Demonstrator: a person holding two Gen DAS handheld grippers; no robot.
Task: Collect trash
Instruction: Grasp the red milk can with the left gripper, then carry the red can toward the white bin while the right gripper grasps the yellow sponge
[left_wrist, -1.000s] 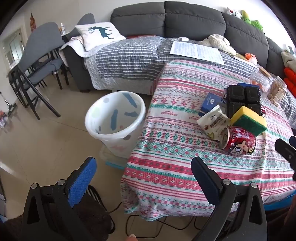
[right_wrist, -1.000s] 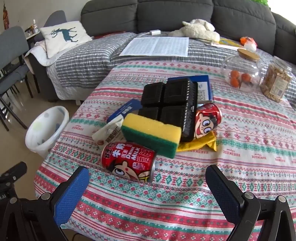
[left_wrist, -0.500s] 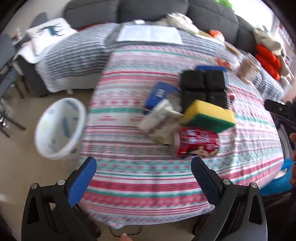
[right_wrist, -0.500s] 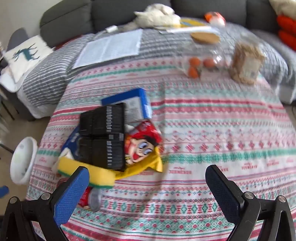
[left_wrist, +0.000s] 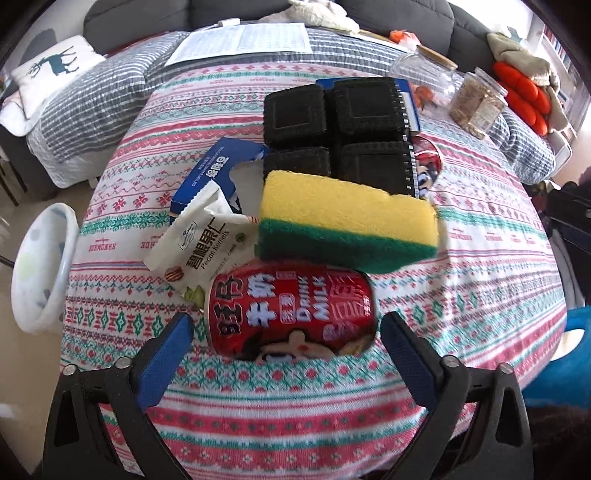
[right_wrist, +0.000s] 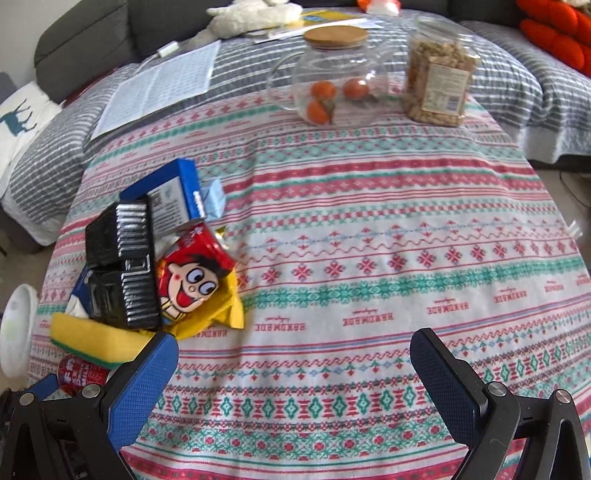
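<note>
A red milk can (left_wrist: 291, 314) lies on its side on the patterned tablecloth (left_wrist: 480, 266). My left gripper (left_wrist: 288, 350) is open, its blue pads flanking the can's near side without touching. Behind the can lie a yellow-green sponge (left_wrist: 347, 225), a white pecan wrapper (left_wrist: 203, 243), a blue box (left_wrist: 218, 166) and a black plastic tray (left_wrist: 336, 125). The right wrist view shows a second red can (right_wrist: 192, 273) on a yellow wrapper (right_wrist: 221, 317), beside the tray (right_wrist: 118, 266). My right gripper (right_wrist: 295, 373) is open over bare cloth. The white bin (left_wrist: 40, 266) stands left of the table.
A glass jar with oranges (right_wrist: 328, 77) and a jar of nuts (right_wrist: 436, 77) stand at the table's far side. A grey sofa with a striped blanket (left_wrist: 92, 103), papers (left_wrist: 240, 40) and a deer pillow (left_wrist: 51, 70) lies behind.
My left gripper has swung from the bin side to the table and closed in on the lying red can. My right gripper has moved right, over bare tablecloth.
</note>
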